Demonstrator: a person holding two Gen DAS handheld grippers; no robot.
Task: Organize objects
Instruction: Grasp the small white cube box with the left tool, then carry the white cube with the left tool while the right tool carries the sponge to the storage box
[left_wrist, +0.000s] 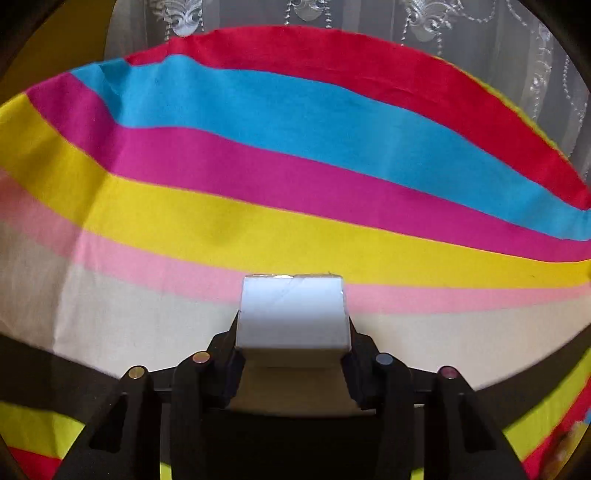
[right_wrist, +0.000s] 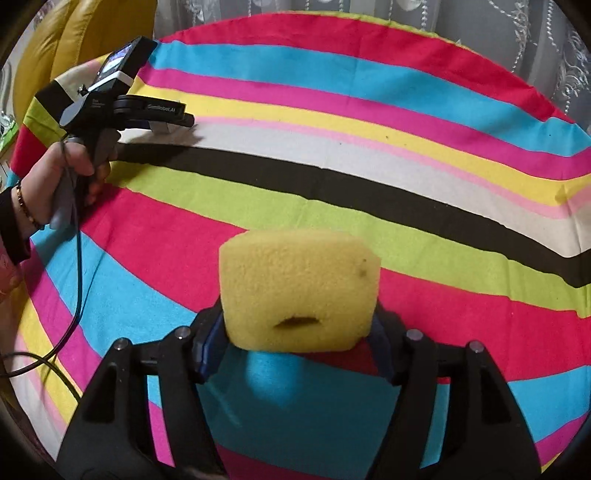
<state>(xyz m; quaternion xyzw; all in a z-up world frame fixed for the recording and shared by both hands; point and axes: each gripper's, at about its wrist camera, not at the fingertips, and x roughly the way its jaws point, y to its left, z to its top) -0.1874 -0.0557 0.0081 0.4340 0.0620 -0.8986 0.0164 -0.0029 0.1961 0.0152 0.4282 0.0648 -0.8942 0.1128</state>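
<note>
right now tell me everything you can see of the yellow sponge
The yellow sponge is a thick rectangular foam block with rounded corners and a coarse, porous surface. Its near face has a dark slit-like dent low down and a small dark speck near the upper right. It sits between the fingers of the right gripper, whose pads press its two sides, over the striped cloth. Whether it rests on the cloth cannot be told.

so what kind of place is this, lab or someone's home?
Probably a home. A striped cloth covers the work surface, embroidered lace curtains hang right behind it, and a yellow cushioned seat stands at the far left corner. Nothing looks like lab furniture.
</note>
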